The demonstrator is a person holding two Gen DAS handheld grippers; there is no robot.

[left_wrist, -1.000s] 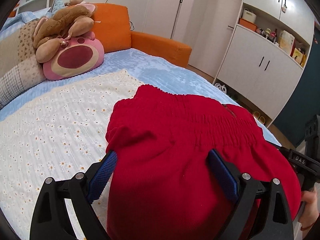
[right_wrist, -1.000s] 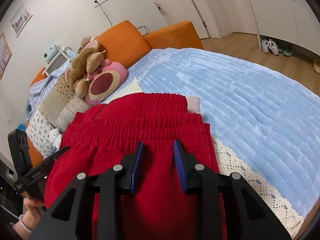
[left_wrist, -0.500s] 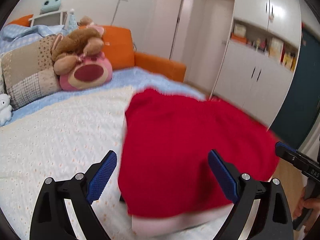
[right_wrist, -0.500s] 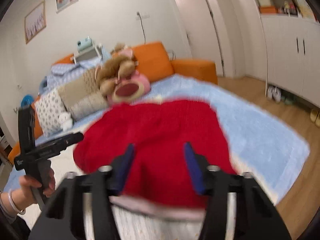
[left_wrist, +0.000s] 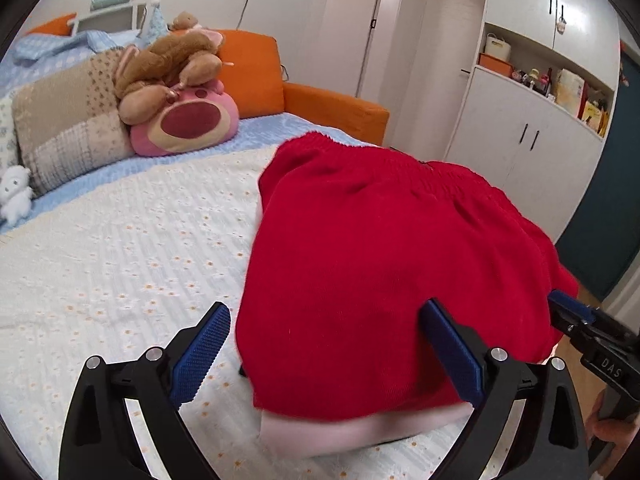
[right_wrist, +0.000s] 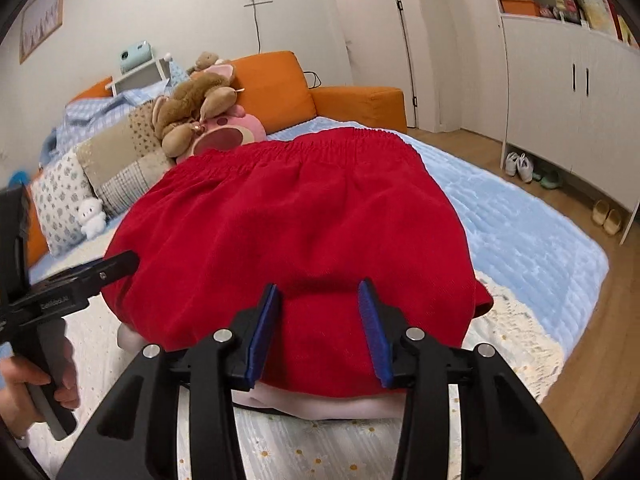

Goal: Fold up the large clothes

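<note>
The folded red garment [left_wrist: 384, 264] lay on the bed [left_wrist: 120, 248], near the pink plush [left_wrist: 188, 124]. The left gripper [left_wrist: 332, 344] stood wide open; the right gripper [right_wrist: 320, 328] was opening, releasing. Next: regrasp an edge.

Your red garment [left_wrist: 380, 272] hides the far bed [left_wrist: 120, 240] behind it. Its pale lower edge is blurred, so you can't tell what that layer is. The shelf items [left_wrist: 560, 84] are too small to identify.
</note>
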